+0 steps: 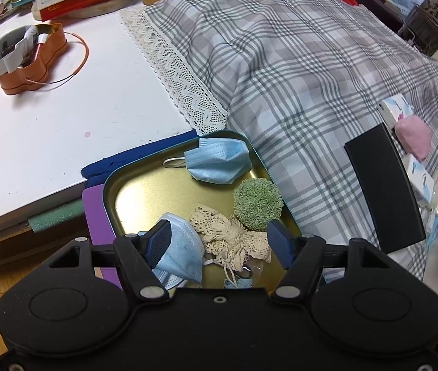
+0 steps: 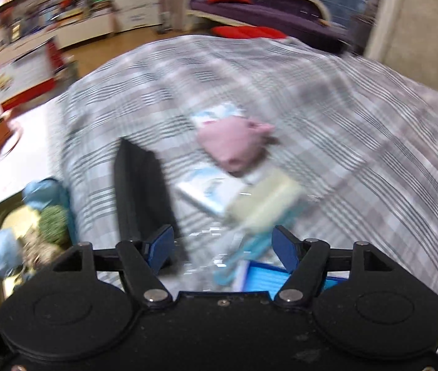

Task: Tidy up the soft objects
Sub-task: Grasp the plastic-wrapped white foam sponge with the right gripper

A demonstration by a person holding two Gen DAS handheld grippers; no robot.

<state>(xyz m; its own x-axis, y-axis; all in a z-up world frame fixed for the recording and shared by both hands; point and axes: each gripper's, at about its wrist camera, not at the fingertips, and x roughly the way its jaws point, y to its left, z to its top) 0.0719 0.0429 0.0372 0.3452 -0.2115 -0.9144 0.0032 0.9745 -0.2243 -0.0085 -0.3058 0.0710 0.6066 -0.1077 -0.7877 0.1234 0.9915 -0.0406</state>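
The soft things lay split between two places. A gold tin tray (image 1: 132, 191) with a teal rim sat at the edge of the plaid bedcover (image 1: 296, 61), butted against the white table (image 1: 49, 130), and in it were a folded blue face mask (image 1: 219, 162) near the far rim, a green fuzzy ball (image 1: 257, 204) by the right wall, a crumpled cream lace piece (image 1: 231, 238) in the middle and a second pale blue mask (image 1: 182, 253) at the near left.

The left gripper (image 1: 219, 244) hung just over the tray's near end, its blue fingers (image 1: 160, 244) moderately apart; the left pad overlapped the second mask and the right one stood beside the ball, but nothing was pinched between them.

Farther right on the bedcover the rest waited: a pink cloth pouch (image 2: 234, 145) lying on a light blue-and-white packet (image 2: 216, 114), another white-and-blue packet (image 2: 206, 191) below it, and a cream sponge-like block (image 2: 265, 204) just beside that (this view was badly smeared, so finer detail was lost). A black flat slab (image 2: 138, 191) stood between this heap and the tray.

The right gripper (image 2: 222, 247) hovered over the near end of that heap, fingers parted and gripping nothing.
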